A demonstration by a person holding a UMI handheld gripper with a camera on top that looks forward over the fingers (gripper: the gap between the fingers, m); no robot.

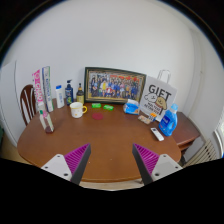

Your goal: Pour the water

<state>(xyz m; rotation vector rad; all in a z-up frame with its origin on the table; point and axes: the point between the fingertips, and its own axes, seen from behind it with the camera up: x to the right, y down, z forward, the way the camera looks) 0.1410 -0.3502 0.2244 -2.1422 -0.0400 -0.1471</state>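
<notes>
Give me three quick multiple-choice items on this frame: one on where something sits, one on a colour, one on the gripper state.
1. Where is the white mug?
A. Between the fingers
B. On the round wooden table, beyond the fingers, ahead of the framed photo
C. On the chair

2. What colour is the bottle standing by the GIFT sign?
A. Blue
B. Red
C. Yellow

3. What state is the gripper in?
A. Shut on the mug
B. Shut on nothing
C. Open, holding nothing

Key: 1 B, the mug stands on the tabletop far past the fingertips, near the photo's left end. 2 A, the bottle beside the sign is plainly blue. 3 C, the two pink-padded fingers stand wide apart with only bare table between them.
</notes>
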